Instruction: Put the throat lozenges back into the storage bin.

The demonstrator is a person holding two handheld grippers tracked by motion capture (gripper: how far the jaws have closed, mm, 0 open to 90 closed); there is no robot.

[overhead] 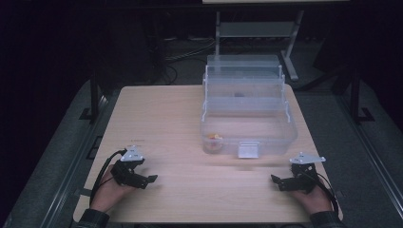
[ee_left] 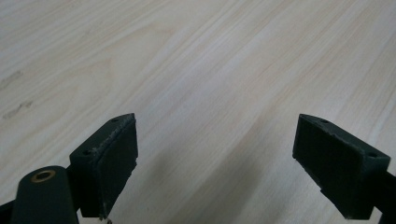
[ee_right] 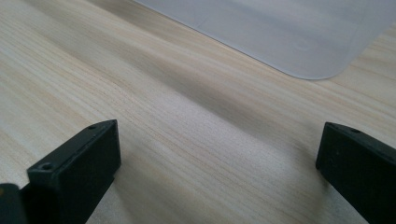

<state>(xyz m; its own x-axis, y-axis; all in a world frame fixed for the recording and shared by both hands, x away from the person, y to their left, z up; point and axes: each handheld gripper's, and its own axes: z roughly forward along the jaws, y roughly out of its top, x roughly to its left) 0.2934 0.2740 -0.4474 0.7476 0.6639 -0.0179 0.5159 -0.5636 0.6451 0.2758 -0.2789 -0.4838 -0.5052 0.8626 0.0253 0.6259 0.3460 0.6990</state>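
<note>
A clear plastic tiered box [overhead: 247, 111] stands open on the far right half of the wooden table [overhead: 166, 123], its trays stepped back. Small yellow and red pieces [overhead: 215, 137] lie in the front left corner of its bottom bin. A white latch [overhead: 248, 150] hangs at its front. My left gripper [overhead: 151, 179] rests on the table near the front left, jaws wide apart with bare wood between them [ee_left: 215, 158]. My right gripper [overhead: 274, 179] rests at the front right, open too [ee_right: 219, 158], and the box's corner [ee_right: 299, 42] lies ahead of it.
A small dark object [overhead: 239, 94] sits in an upper tray of the box. Behind the table stand a metal frame [overhead: 256, 31] and loose cables [overhead: 185, 52] on the dark floor. Bare tabletop stretches between the two grippers and across the left half.
</note>
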